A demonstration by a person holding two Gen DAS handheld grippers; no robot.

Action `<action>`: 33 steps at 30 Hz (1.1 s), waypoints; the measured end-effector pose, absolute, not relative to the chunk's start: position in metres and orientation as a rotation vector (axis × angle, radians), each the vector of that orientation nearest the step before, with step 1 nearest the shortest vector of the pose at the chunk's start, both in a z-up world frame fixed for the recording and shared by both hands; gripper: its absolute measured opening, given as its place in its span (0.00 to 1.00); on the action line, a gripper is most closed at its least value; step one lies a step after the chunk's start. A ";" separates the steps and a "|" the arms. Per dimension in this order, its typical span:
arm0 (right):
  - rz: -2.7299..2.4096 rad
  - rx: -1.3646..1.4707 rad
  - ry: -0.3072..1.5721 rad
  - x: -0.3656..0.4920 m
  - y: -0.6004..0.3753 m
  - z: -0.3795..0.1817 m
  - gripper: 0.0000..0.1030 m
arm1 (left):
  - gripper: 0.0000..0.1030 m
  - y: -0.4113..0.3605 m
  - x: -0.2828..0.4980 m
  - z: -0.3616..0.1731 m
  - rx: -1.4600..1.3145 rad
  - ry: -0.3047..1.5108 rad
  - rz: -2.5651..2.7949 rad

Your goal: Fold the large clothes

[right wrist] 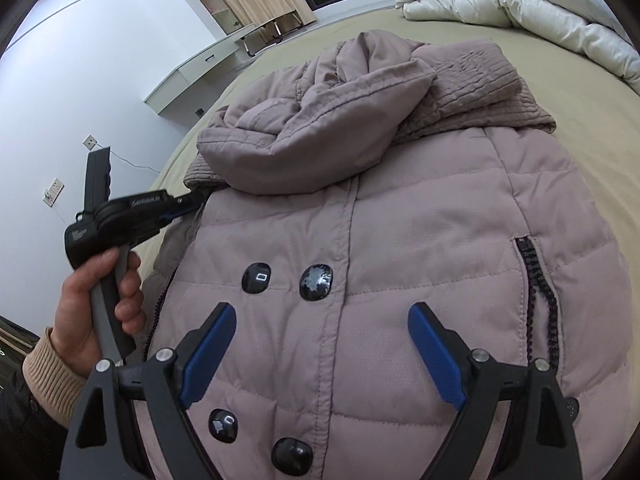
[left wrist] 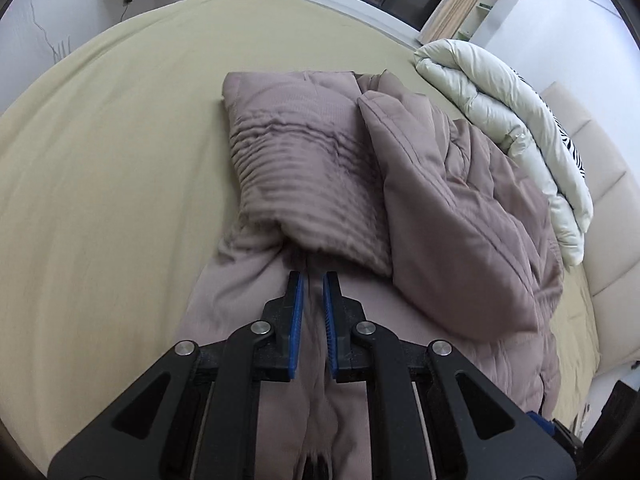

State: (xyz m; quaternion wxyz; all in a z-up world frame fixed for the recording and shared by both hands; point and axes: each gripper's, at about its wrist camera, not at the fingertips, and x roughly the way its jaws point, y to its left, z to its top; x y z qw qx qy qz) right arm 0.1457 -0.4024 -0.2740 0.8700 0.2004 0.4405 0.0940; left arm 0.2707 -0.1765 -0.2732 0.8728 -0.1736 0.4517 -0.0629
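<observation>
A mauve padded jacket (right wrist: 400, 248) lies front up on the bed, with dark round buttons (right wrist: 316, 282), a side zip pocket (right wrist: 536, 280) and a hood (right wrist: 320, 128) bunched at its far end. In the left wrist view the jacket (left wrist: 440, 200) shows a ribbed cuff (left wrist: 304, 168). My left gripper (left wrist: 314, 280) is shut on a fold of the jacket's sleeve fabric at its left edge; it also shows in the right wrist view (right wrist: 188, 202). My right gripper (right wrist: 322, 320) is open, hovering just above the jacket's front near the buttons.
The bed sheet (left wrist: 120, 160) is olive-beige. A rolled white duvet (left wrist: 500, 100) lies by the padded headboard (left wrist: 608, 208); it also shows in the right wrist view (right wrist: 520, 4). A white wall with sockets (right wrist: 54, 190) and a desk (right wrist: 192, 68) stand beyond the bed.
</observation>
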 end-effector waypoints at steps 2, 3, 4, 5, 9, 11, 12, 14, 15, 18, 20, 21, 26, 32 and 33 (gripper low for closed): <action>0.194 0.419 0.918 0.148 -0.401 -0.277 0.88 | 0.09 -0.179 0.280 -0.277 -0.323 0.947 -0.120; 0.195 0.420 0.914 0.148 -0.400 -0.279 0.88 | 0.09 -0.180 0.284 -0.279 -0.315 0.944 -0.114; 0.196 0.419 0.911 0.149 -0.399 -0.280 0.88 | 0.09 -0.178 0.288 -0.279 -0.315 0.937 -0.095; 0.194 0.414 0.909 0.149 -0.398 -0.280 0.88 | 0.09 -0.174 0.291 -0.280 -0.330 0.928 -0.075; 0.198 0.393 0.906 0.149 -0.395 -0.284 0.88 | 0.09 -0.154 0.294 -0.281 -0.429 0.890 -0.048; 0.202 0.387 0.906 0.149 -0.394 -0.286 0.88 | 0.09 -0.144 0.286 -0.281 -0.468 0.857 -0.036; 0.202 0.385 0.906 0.149 -0.394 -0.287 0.88 | 0.09 -0.138 0.281 -0.283 -0.485 0.845 -0.015; 0.201 0.378 0.907 0.149 -0.393 -0.290 0.89 | 0.09 -0.124 0.273 -0.293 -0.537 0.839 0.032; 0.199 0.372 0.906 0.148 -0.390 -0.293 0.89 | 0.09 -0.115 0.268 -0.298 -0.551 0.847 0.100; 0.194 0.345 0.905 0.148 -0.384 -0.296 0.92 | 0.09 -0.087 0.267 -0.314 -0.724 0.849 0.097; 0.189 0.324 0.909 0.149 -0.381 -0.295 0.93 | 0.09 -0.094 0.268 -0.301 -0.658 0.855 0.099; 0.187 0.320 0.912 0.149 -0.381 -0.294 0.93 | 0.09 -0.098 0.264 -0.289 -0.636 0.837 0.095; 0.181 0.379 0.897 0.151 -0.388 -0.284 0.93 | 0.09 -0.134 0.267 -0.220 -0.455 0.689 -0.004; 0.158 0.372 0.869 0.153 -0.392 -0.274 0.92 | 0.09 -0.180 0.337 -0.238 -0.213 0.862 -0.011; 0.153 0.366 0.882 0.153 -0.392 -0.276 0.92 | 0.09 -0.179 0.347 -0.256 -0.202 0.918 0.006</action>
